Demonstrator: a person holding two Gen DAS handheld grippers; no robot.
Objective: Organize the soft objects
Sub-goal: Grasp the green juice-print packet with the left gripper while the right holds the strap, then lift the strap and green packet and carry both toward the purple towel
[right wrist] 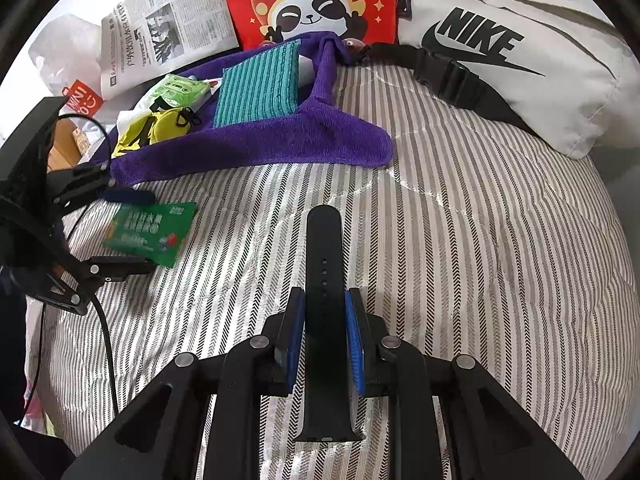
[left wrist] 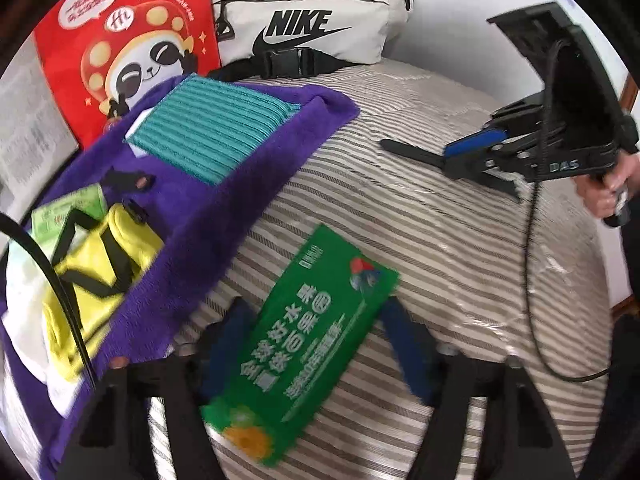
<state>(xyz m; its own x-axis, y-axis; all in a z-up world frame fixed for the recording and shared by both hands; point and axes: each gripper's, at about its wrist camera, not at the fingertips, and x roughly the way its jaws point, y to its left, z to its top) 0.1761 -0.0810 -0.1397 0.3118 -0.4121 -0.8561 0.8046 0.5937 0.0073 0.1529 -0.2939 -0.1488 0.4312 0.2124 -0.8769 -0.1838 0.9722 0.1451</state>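
- The right tool [right wrist: 325, 340] pinches a black watch strap [right wrist: 324, 280] between its blue pads [right wrist: 356, 344]; the strap runs lengthwise through the grip, its rounded end sticking out forward above the striped bed cover [right wrist: 480, 280].
- The left tool [left wrist: 308, 344] is spread wide, one blue pad [left wrist: 404, 344] on each side of a green tissue packet [left wrist: 308, 344] that lies between them (the picture is too blurred to tell whether either pad touches it). From the right wrist view the same packet [right wrist: 150, 234] sits at the left of the bed, between the left tool's fingers.
- Just beyond the packet lies a purple towel [right wrist: 280, 140], spread over the bed cover with one corner reaching toward the middle.
- On the towel rests a folded teal cloth [right wrist: 258, 90]; beside it, further left, lie a yellow pouch with black straps [right wrist: 154, 128] and a small green pack [right wrist: 180, 90].
- Behind the towel a red panda bag [right wrist: 312, 0] stands upright, with a newspaper [right wrist: 168, 20] to its left.
- At the far right a white Nike waist bag [right wrist: 520, 60] lies on the bed, its black buckle strap [right wrist: 448, 74] trailing toward the towel.
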